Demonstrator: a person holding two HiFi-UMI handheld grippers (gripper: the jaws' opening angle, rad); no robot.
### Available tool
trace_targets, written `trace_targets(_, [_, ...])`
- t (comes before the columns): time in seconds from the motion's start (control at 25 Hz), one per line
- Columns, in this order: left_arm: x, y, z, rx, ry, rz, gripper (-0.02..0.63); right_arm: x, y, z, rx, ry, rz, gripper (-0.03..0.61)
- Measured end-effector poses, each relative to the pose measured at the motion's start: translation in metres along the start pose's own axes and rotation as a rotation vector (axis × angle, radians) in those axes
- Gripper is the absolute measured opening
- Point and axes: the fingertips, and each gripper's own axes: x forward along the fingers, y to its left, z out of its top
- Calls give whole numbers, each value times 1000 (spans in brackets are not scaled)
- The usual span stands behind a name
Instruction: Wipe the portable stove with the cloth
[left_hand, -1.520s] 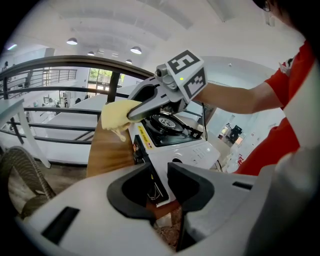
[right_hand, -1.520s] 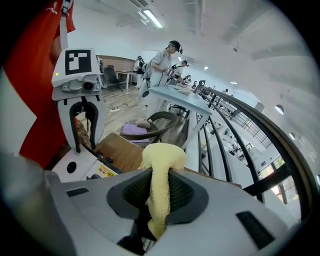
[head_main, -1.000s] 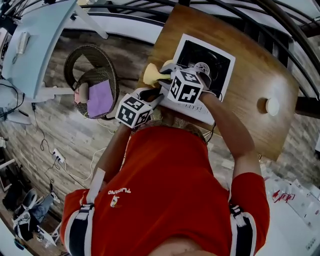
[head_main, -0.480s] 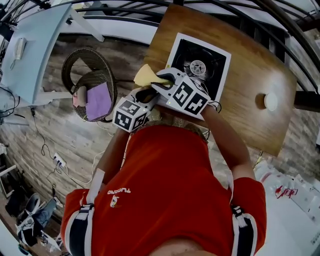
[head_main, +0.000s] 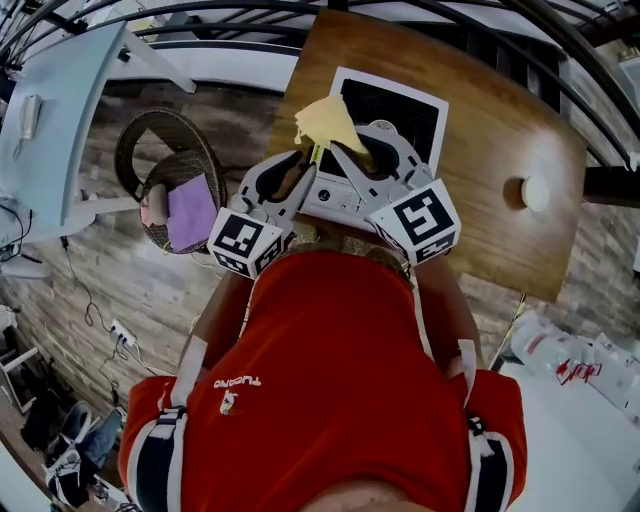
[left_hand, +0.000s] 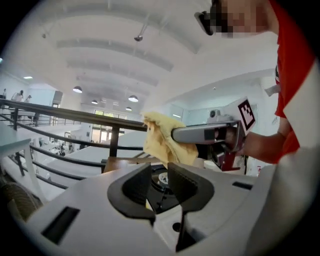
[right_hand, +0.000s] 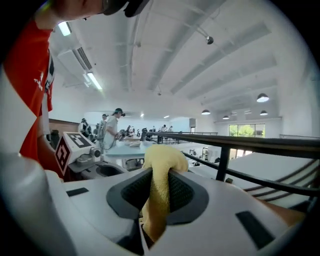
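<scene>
Right gripper (head_main: 345, 152) has raised the cloth (head_main: 325, 122) clear of the stove (head_main: 405, 105)

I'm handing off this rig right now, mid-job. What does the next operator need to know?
Claws: left claw is open and empty, by the near left corner of the stove. The right claw is shut on the yellow cloth, held up over the stove's left edge. The cloth seems clear of the surface.
Things: the stove sits on the wooden table.
Done: the cloth is gripped. How much has been wiped cannot be told.
Left: lower the cloth onto the stove and wipe across it.
</scene>
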Motion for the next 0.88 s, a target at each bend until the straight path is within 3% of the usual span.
trace_targets(0.2, [6,-6,50,24,-153,5,90,-34,-29,12,39,-106,-147,85])
trace_targets(0.44, [18,-17,98,100,-270,-2,40,-64,-43,18,113,-215,-267,86])
trace_targets(0.88, [35,-29,115,58,-319,-65,9,-95,-48,16,184,-339,-401,84])
